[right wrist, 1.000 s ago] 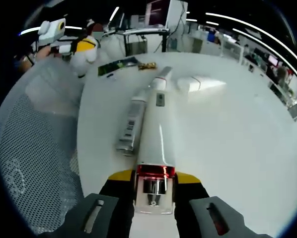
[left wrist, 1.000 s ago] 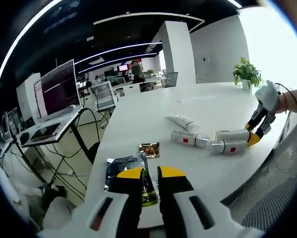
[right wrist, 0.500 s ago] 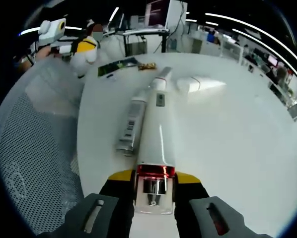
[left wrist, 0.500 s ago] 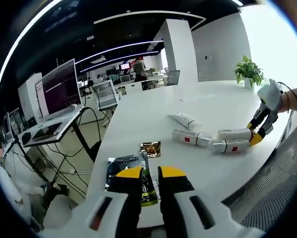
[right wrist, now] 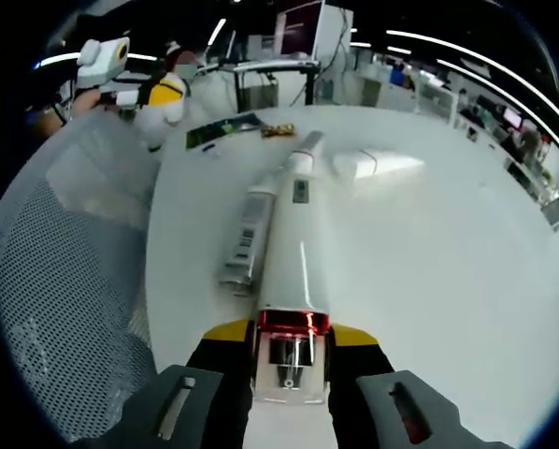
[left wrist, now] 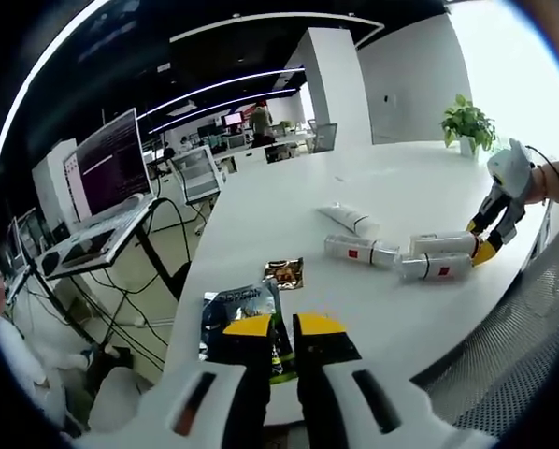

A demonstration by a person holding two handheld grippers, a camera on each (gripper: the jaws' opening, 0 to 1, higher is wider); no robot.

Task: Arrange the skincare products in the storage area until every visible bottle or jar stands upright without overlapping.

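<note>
Bottle [right wrist: 293, 253] lies flat ahead of right gripper [right wrist: 290, 351], jaws clamped on its cap end; looks light, rigid, smooth, so grip could slip when tipped upright. Second bottle [right wrist: 247, 234] touches its left side and may get knocked; tube [right wrist: 368, 164] beyond, right. Left gripper [left wrist: 272, 332] jaws nearly together, empty, over packets [left wrist: 237, 313] at table [left wrist: 289, 224] edge.

Left gripper [left wrist: 278, 329]: two blocky black jaws capped with yellow tips, set on pale grey-white housings, each with a dark slot showing an orange-red mark. Right gripper [right wrist: 289, 339]: same build, black jaws, yellow tips, grey housings with red-marked slots. In the left gripper view its body is white, and a thin black cable runs along the bare forearm [left wrist: 558, 178].
</note>
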